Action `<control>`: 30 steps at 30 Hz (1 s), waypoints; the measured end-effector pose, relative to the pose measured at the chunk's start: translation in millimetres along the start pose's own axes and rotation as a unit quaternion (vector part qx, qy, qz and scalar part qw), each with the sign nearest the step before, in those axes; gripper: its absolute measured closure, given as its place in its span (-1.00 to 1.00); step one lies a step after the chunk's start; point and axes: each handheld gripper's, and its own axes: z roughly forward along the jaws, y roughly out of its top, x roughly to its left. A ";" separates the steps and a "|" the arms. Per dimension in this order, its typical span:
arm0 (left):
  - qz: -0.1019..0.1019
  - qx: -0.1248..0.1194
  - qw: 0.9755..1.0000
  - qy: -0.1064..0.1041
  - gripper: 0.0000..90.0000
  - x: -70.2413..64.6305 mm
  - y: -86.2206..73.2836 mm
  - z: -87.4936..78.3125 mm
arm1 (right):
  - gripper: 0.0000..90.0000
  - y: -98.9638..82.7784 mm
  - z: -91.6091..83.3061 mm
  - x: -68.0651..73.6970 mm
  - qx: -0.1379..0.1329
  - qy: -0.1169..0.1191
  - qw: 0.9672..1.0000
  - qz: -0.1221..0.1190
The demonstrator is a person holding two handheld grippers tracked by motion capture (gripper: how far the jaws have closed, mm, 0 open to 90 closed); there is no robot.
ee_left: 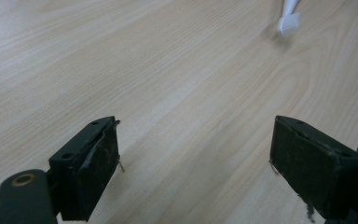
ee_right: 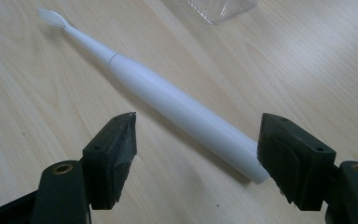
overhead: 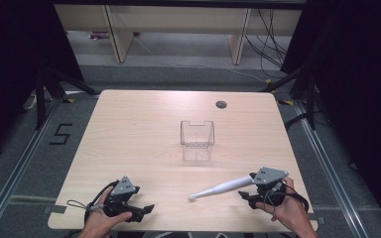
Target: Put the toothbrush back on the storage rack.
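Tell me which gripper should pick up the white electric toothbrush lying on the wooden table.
The right gripper. Its open jaws already flank the thick end of the white electric toothbrush. The left gripper stands open over bare light wooden table, with only the brush head far ahead of it.

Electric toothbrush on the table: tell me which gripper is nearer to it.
Right. The right gripper straddles the electric toothbrush at its handle end; the left gripper sits apart, off beyond the brush head.
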 end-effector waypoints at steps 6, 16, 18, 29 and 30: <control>0.010 0.004 1.000 0.002 -0.67 0.9 0.3 -0.3 | -0.33 6.1 2.2 -1.2 0.007 0.000 1.000 -0.008; 0.010 0.005 1.000 0.000 -0.67 0.9 0.2 -0.4 | -0.23 22.7 13.9 -1.5 0.050 0.023 0.997 -0.059; 0.013 0.006 1.000 0.003 -0.67 1.7 0.4 -0.6 | -0.21 25.3 18.9 0.2 0.058 0.029 0.996 -0.067; 0.001 0.000 1.000 -0.002 -0.67 0.1 0.1 0.2 | -0.09 46.9 43.3 0.7 0.104 0.067 0.985 -0.117; 0.010 0.004 1.000 0.003 -0.67 1.5 0.5 -0.5 | -0.08 47.9 44.2 0.8 0.107 0.067 0.985 -0.116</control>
